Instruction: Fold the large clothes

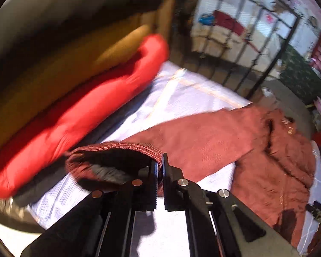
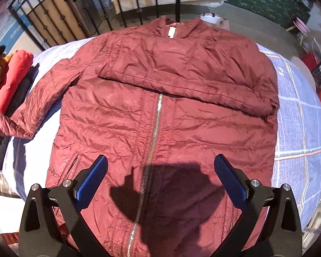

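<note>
A large maroon zip jacket (image 2: pixel 160 111) lies flat, front up, on a pale checked bedsheet (image 2: pixel 299 111). Its right sleeve is folded across the chest (image 2: pixel 192 85). Its left sleeve (image 2: pixel 45 98) stretches out to the left. My left gripper (image 1: pixel 159 167) is shut on the cuff (image 1: pixel 117 152) of that sleeve, with the sleeve (image 1: pixel 192 137) running away to the jacket body. My right gripper (image 2: pixel 160 167) is open and empty, hovering above the jacket's lower front over the zip (image 2: pixel 154 128).
A stack of folded jackets lies at the bed's left edge: red (image 1: pixel 75 115), mustard (image 1: pixel 64 64) and dark ones; the red one also shows in the right wrist view (image 2: pixel 12 79). A black metal bed frame (image 2: pixel 79 21) stands behind the jacket's collar.
</note>
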`<action>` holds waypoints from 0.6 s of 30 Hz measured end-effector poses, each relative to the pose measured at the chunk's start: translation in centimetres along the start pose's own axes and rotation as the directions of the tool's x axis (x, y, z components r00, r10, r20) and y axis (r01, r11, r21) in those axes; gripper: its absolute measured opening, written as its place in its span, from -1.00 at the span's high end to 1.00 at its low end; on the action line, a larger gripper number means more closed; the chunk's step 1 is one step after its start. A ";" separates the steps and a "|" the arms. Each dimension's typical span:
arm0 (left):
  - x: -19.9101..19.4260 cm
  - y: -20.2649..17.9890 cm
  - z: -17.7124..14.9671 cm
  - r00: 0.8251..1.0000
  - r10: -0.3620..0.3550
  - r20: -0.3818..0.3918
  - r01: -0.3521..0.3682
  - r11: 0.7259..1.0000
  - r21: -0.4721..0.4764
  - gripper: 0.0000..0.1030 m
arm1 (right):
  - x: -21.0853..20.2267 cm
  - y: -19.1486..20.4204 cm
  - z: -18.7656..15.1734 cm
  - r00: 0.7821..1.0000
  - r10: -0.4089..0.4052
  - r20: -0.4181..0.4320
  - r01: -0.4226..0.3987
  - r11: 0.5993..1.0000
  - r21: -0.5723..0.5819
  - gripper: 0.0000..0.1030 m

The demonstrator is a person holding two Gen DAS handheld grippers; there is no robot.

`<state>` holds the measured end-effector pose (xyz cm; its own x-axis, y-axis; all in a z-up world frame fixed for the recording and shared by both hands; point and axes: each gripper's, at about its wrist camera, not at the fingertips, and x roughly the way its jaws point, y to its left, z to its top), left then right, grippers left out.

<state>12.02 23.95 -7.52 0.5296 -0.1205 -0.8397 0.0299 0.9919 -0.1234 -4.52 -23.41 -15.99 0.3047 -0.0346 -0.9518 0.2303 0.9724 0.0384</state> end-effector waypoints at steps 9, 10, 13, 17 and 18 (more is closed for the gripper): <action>-2.2 -24.3 6.4 0.914 -0.405 0.022 0.377 0.870 0.318 0.93 | -0.1 -6.0 -1.5 0.999 -0.038 0.000 0.038 0.987 0.156 -0.91; -2.1 -27.3 5.9 0.899 -0.438 0.001 0.410 0.841 0.354 0.93 | -0.1 -6.7 -1.6 0.999 -0.045 -0.002 0.044 0.984 0.172 -0.91; -2.3 -35.5 3.7 0.842 -0.532 -0.089 0.512 0.736 0.443 0.92 | -0.4 -9.2 -2.1 0.998 -0.066 -0.008 0.066 0.969 0.238 -0.91; -1.0 -44.0 0.0 0.813 -0.545 -0.207 0.561 0.637 0.529 0.89 | -0.8 -12.1 -2.8 0.996 -0.084 -0.016 0.085 0.944 0.320 -0.91; -0.2 -45.7 -0.9 0.806 -0.537 -0.250 0.577 0.617 0.536 0.79 | -0.8 -12.8 -3.0 0.996 -0.088 -0.018 0.089 0.937 0.338 -0.91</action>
<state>9.73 -21.38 -2.20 0.1990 -0.6401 -0.7421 0.7781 0.5636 -0.2775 -10.48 -35.10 -16.61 0.2663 -0.1155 -0.9569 0.5554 0.8298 0.0544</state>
